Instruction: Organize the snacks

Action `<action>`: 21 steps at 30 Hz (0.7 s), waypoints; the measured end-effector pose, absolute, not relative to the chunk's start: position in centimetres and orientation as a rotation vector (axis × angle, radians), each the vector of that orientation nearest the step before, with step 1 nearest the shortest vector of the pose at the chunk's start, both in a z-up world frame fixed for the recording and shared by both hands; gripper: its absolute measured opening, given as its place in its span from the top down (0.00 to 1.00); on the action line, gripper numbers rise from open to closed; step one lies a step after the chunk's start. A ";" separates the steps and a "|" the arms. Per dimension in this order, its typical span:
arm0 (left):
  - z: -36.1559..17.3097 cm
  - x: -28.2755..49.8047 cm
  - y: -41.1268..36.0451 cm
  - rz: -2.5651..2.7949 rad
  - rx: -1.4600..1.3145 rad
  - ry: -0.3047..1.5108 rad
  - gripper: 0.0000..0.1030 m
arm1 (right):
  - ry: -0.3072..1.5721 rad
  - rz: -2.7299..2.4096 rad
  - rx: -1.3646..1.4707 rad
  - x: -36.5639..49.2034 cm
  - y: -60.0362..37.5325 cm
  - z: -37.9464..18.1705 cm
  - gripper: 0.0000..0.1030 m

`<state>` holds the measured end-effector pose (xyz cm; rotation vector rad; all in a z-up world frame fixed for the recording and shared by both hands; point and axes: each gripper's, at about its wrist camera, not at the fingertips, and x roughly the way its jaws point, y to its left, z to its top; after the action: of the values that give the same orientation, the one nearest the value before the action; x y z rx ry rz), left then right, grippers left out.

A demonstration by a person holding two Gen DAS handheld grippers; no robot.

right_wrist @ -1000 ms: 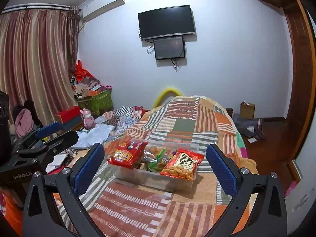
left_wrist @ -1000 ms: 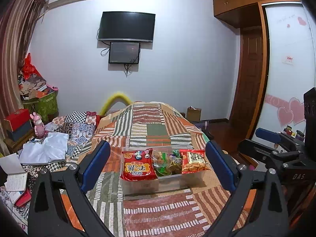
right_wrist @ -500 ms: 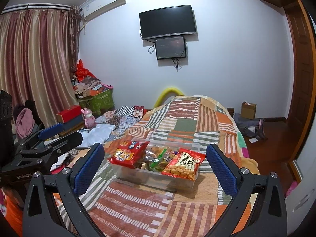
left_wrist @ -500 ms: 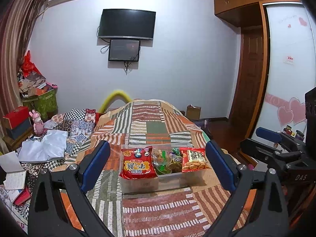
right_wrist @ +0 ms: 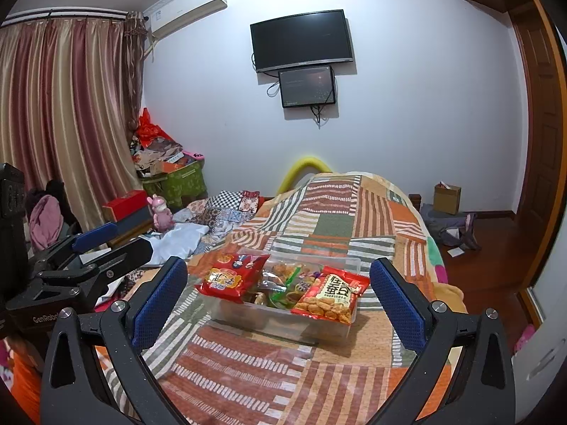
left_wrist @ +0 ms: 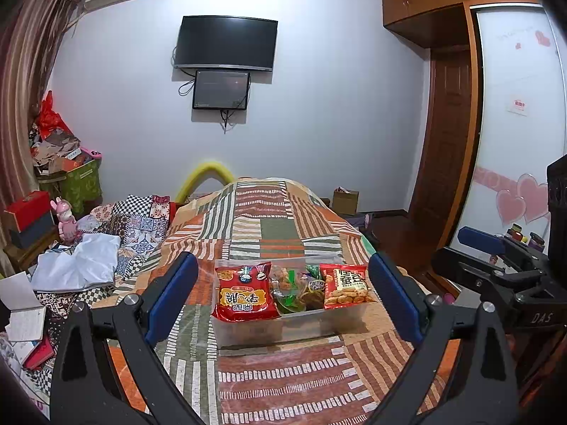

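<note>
We hold both grippers above the near end of the bed, each with its jaws spread wide and nothing between the pads. From the left wrist view, the left gripper frames the clear plastic bin, which sits on the patchwork quilt at twelve o'clock, beyond the fingertips and apart from them. The bin's width falls inside the gap, with the left pad at nine o'clock of it and the right pad at three o'clock, neither touching.

In the bin, a red snack bag leans over the rim at the nine o'clock end, and an orange-red snack bag printed with golden pieces stands at the three o'clock end. Between them lies a heap of small wrapped snacks, green and brown; we cannot tell them apart one by one.

From the right wrist view, the right gripper also has the bin ahead at twelve o'clock, turned somewhat askew, with the red bag toward ten o'clock and the orange-red bag toward one o'clock. Its pads stand clear on both sides. The left gripper's body shows at nine o'clock in this view, and the right gripper's body at three o'clock in the other.
</note>
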<state>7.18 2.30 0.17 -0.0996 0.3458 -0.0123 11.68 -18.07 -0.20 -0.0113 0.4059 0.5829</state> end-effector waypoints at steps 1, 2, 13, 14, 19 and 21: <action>0.2 7.2 2.3 -0.012 -0.100 0.346 0.05 | 0.405 0.583 -0.012 11.6 -18.0 -0.1 0.00; 0.2 7.2 2.3 -0.012 -0.100 0.346 0.05 | 0.405 0.583 -0.013 11.7 -18.0 -0.2 0.00; 0.4 7.2 2.2 -0.020 -0.100 0.344 0.05 | 0.403 0.583 -0.014 11.6 -18.0 -0.1 0.00; 0.4 7.2 2.2 -0.021 -0.098 0.343 0.05 | 0.403 0.583 -0.014 11.6 -18.0 -0.1 0.00; 0.4 7.2 2.1 -0.021 -0.092 0.340 0.05 | 0.405 0.582 -0.014 11.6 -17.9 -0.1 0.00; 0.4 7.2 2.1 -0.019 -0.092 0.342 0.05 | 0.406 0.582 -0.014 11.5 -17.9 0.0 0.00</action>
<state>7.19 2.09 0.38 -0.0922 0.3416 -0.0194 11.54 -17.87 -0.04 -0.0140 0.4057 0.5821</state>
